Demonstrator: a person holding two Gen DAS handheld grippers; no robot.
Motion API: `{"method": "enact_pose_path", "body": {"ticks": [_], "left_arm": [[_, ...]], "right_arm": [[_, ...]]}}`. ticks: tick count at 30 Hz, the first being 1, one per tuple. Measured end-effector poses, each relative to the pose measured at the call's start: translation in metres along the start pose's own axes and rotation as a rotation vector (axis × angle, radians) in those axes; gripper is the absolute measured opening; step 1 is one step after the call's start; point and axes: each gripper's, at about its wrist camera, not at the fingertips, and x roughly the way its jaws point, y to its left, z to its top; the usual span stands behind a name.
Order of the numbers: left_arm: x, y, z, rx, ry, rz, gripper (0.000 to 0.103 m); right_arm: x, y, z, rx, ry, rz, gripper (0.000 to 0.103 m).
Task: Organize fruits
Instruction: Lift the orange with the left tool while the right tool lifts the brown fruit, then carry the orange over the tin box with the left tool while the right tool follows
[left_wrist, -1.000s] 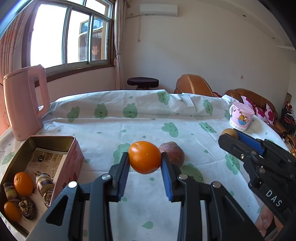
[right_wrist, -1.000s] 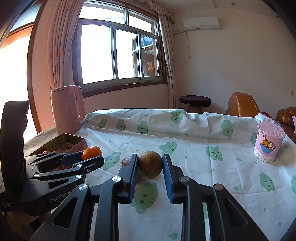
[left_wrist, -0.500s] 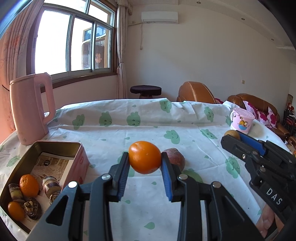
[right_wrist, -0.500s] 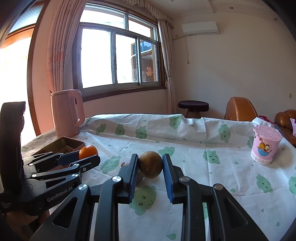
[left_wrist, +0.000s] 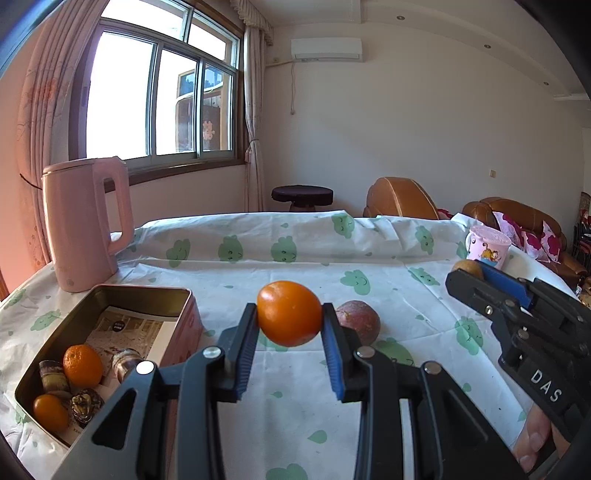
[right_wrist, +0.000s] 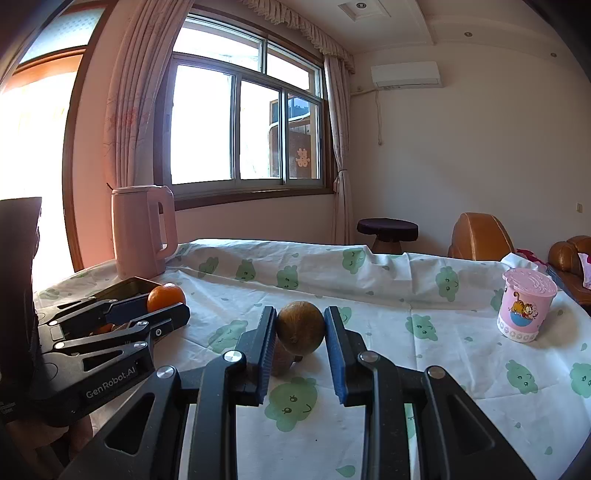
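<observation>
The left gripper squeezes an orange above the table; the right gripper squeezes a brown fruit; the tin box sits at the left edge.

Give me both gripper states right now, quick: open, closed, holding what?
Left gripper: closed on the orange fruit, lifted off the table.
Right gripper: closed on the brown round fruit, also lifted.
</observation>
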Motion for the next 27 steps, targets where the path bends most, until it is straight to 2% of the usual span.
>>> {"method": "enact_pose_path", "body": {"ticks": [11,27], "left_arm": [[-0.008,0.031,-0.006,-0.036,0.034,0.052,0.035],[-0.027,0.093,-0.008,-0.11,0.041,0.128,0.035]], "right_arm": [[0.006,0.025,0.0,-0.009,0.028,0.074,0.028],[0.028,0.098,0.009,-0.095,0.057,0.202,0.028]]}}
